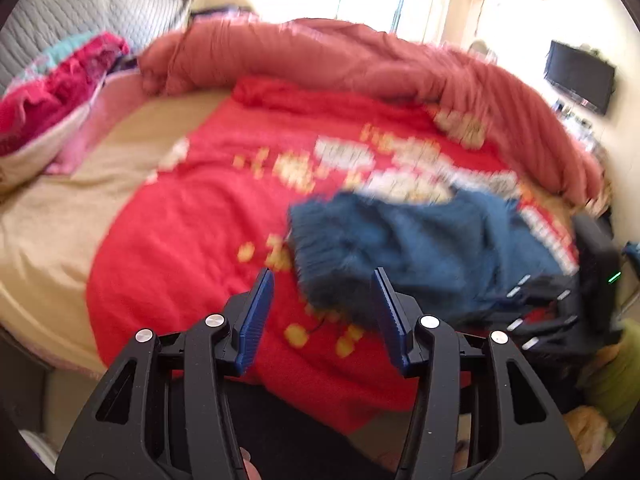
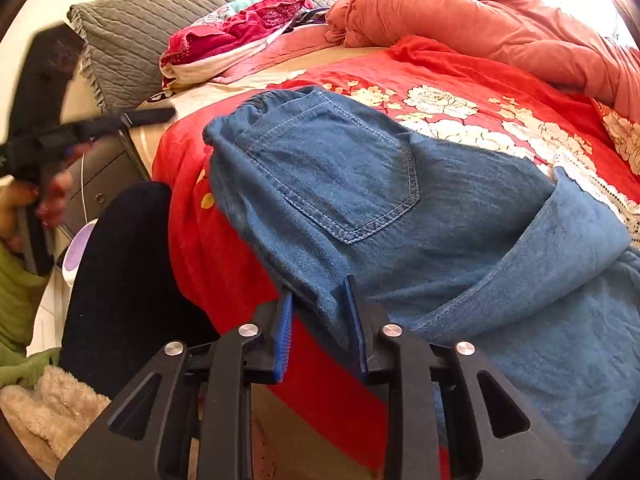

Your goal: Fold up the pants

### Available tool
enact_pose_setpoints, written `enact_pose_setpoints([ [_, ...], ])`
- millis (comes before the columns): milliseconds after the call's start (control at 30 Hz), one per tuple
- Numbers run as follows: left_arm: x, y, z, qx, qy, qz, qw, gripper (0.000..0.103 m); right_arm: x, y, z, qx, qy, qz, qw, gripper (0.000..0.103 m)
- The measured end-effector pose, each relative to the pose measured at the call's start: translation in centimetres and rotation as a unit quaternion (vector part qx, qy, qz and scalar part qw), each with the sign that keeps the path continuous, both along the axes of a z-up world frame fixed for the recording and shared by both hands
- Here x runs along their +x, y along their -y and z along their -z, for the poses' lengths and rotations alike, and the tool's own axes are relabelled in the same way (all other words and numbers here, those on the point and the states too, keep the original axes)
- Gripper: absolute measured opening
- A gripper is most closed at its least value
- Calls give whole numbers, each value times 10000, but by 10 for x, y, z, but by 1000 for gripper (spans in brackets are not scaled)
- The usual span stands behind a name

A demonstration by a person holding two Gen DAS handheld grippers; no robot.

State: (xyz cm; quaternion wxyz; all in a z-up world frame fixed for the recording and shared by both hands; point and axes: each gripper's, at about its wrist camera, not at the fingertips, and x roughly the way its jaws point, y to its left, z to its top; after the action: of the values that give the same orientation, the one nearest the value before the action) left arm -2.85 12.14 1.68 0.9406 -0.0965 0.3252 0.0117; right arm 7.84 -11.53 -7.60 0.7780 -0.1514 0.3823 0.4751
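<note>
Blue denim pants (image 2: pixel 360 184) lie on a red floral bedspread (image 2: pixel 460 76), back pocket up, with one part folded over at the right. My right gripper (image 2: pixel 320 300) has its jaws partly open around a fold of the pants at the bed's near edge. In the blurred left wrist view the pants (image 1: pixel 404 248) lie to the right, and my left gripper (image 1: pixel 324 276) is open and empty above the bedspread (image 1: pixel 208 216), just left of the pants. The left gripper (image 2: pixel 148 116) also shows at the far left of the right wrist view.
A salmon duvet (image 1: pixel 360 56) is bunched along the far side of the bed. A grey pillow (image 2: pixel 160 12) and a pile of pink and red cloth (image 2: pixel 236 28) sit at the head. My black-clad knee (image 2: pixel 120 272) is against the bed edge. A dark nightstand (image 2: pixel 104 176) stands beside the bed.
</note>
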Motion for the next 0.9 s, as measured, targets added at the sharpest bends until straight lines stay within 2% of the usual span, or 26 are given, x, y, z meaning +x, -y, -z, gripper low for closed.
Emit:
enact_pose_setpoints([
  [100,13,14,-13,-126,136,297,9994,43,-1,2,-1,100,-109,-1,9999,28],
  [167,31,28,-8,-224,24,512,9984,43,-2,4,-4,124,-123,7,9998,28],
  [233,45,40,3,-282,-116,698,9971,42,-5,9,-10,166,-105,49,9998,29],
  [367,66,51,46,193,-892,493,9946,41,-8,27,-31,453,34,266,9986,29],
  [433,67,47,61,-23,-1006,487,9937,40,-5,30,-39,527,180,396,9977,31],
  [533,66,48,62,48,-963,512,9940,40,11,28,-32,521,51,624,9967,37],
  [633,66,48,66,30,-921,541,9943,40,33,23,-3,119,-400,1012,9940,37],
  [700,66,45,66,-49,-839,532,9950,41,35,26,3,222,-504,1071,9927,37],
  [833,54,41,43,-407,-553,487,9965,41,32,44,-22,681,-356,1063,9914,40],
  [900,47,45,26,-336,-312,515,9976,41,39,62,-37,920,-227,1315,9868,45],
])
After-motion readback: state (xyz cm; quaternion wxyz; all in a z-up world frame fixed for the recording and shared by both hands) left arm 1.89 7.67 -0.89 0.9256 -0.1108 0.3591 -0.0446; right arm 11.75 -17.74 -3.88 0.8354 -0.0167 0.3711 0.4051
